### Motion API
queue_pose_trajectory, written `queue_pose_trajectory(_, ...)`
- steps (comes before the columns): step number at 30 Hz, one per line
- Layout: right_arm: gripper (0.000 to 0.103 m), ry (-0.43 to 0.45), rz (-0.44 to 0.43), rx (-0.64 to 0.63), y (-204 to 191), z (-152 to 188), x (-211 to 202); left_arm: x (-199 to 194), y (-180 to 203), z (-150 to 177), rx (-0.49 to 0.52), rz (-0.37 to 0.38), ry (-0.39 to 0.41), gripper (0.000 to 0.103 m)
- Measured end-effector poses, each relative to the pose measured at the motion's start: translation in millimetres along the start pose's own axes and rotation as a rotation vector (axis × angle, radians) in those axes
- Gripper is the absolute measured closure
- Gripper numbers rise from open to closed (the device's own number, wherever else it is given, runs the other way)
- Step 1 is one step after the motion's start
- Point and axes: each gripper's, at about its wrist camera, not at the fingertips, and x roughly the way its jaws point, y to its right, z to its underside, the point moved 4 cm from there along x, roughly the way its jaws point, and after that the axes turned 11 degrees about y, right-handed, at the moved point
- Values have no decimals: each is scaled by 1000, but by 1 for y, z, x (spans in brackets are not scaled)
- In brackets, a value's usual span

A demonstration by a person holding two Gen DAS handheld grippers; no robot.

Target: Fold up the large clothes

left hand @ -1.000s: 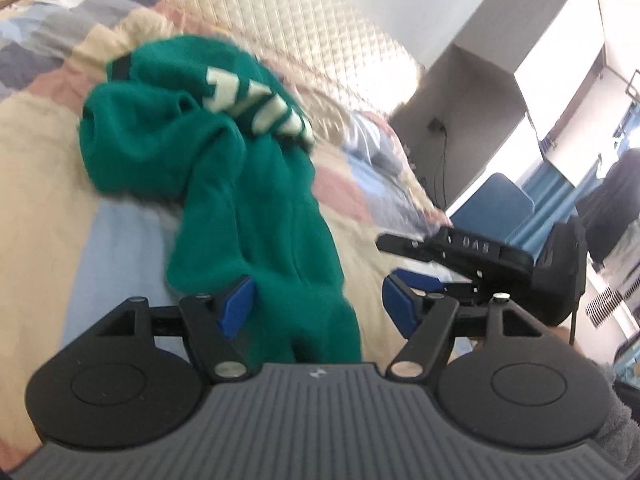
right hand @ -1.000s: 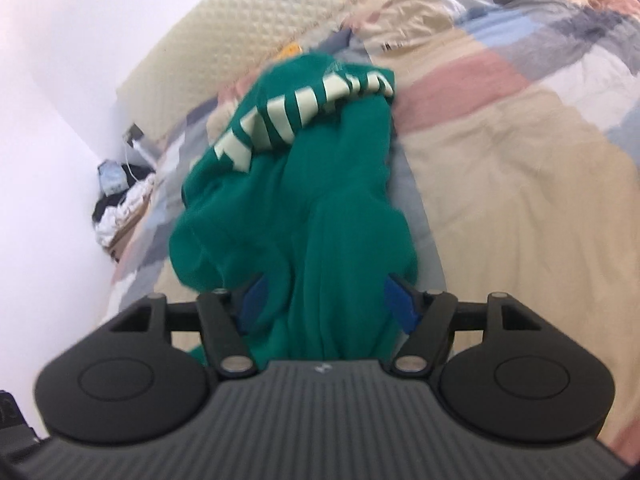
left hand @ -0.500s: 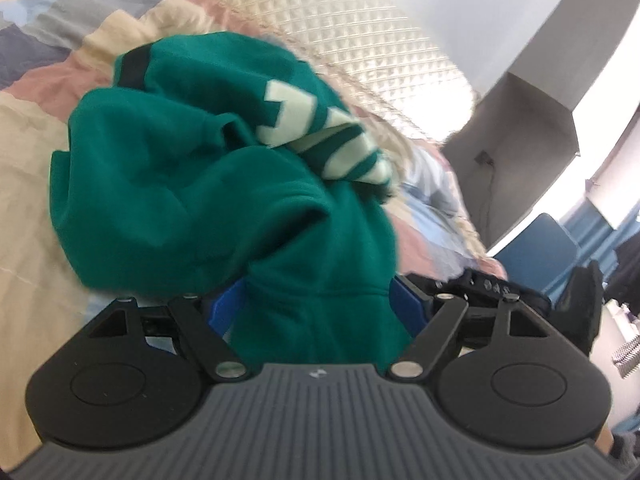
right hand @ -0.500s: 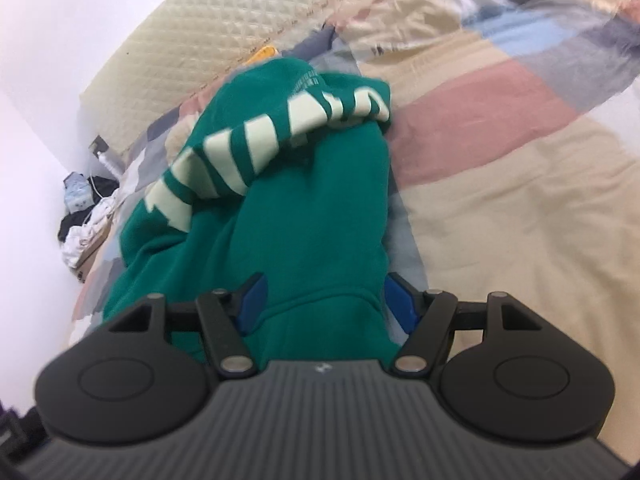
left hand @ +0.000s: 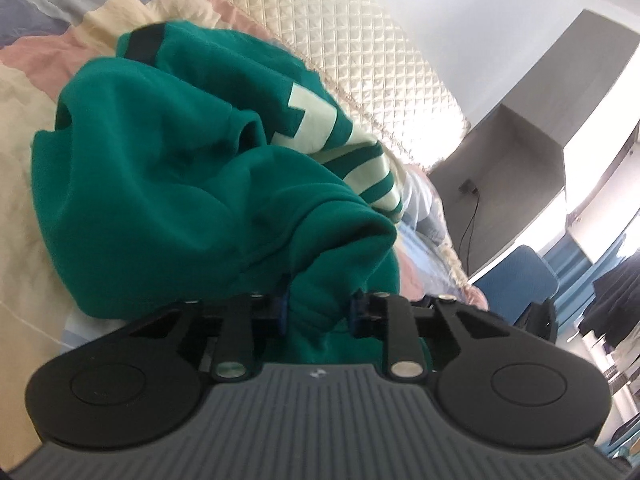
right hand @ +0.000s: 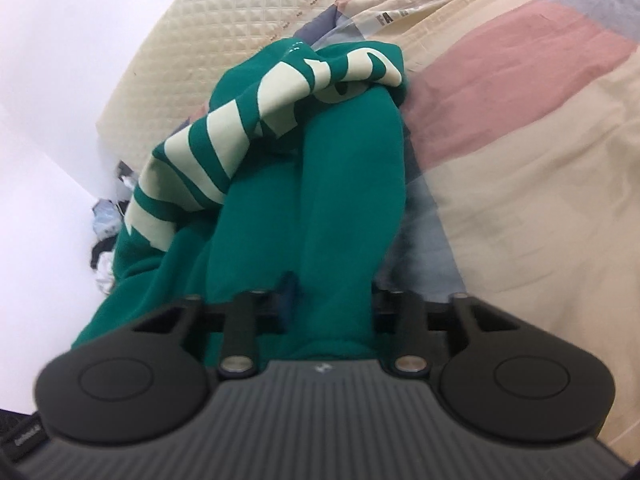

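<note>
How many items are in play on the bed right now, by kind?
Green sweatshirt: 1
Patchwork bedspread: 1
Grippers: 2, left gripper and right gripper, both closing with sweatshirt fabric between their jaws
Total: 4
</note>
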Motion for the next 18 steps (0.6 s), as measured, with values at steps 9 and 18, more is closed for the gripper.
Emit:
queue_pose_trajectory(9, 91, 124, -123, -180, -52, -12, -42, -59, 5, -37, -39, 16, 155, 82)
queue_pose_trajectory(18, 92, 240, -290, -303, -119, -15, -147, -158, 46, -62, 18, 74, 269, 82)
